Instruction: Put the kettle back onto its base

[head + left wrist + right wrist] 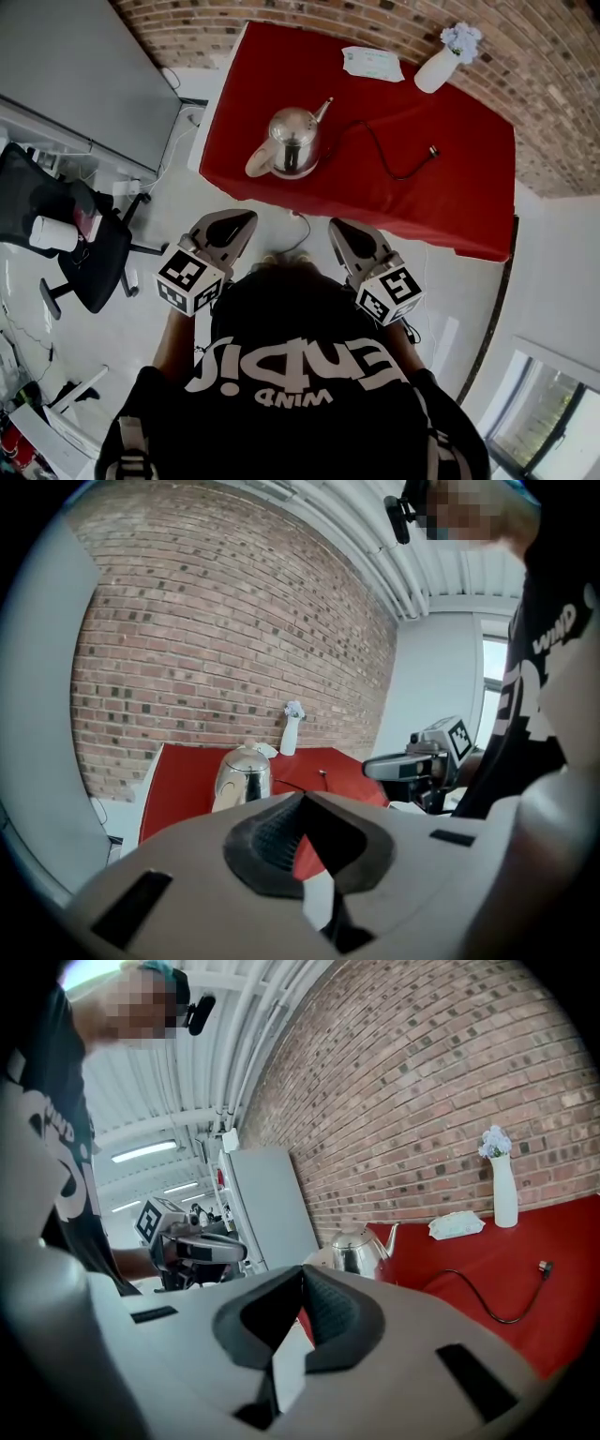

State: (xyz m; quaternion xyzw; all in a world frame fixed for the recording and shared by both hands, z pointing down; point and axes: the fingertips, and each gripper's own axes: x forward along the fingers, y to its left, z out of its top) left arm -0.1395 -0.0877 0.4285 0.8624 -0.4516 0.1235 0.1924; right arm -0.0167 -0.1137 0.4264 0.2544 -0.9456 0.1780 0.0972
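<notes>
A shiny metal kettle (292, 141) stands near the front left of the red table (450, 202), with a dark base showing under it. A black cord (380, 150) runs from it to a loose plug (432, 150). My left gripper (247, 218) and right gripper (335, 226) hover side by side off the table's front edge, apart from the kettle, both shut with nothing in them. The left gripper view shows the kettle (244, 775) beyond my closed left gripper (302, 799). In the right gripper view the kettle (361, 1251) stands past my closed right gripper (302, 1274).
A white vase with flowers (441, 64) and a pack of tissues (372, 64) sit at the table's far edge by the brick wall. A black office chair (70, 234) stands on the floor to the left, beside a grey cabinet (75, 75).
</notes>
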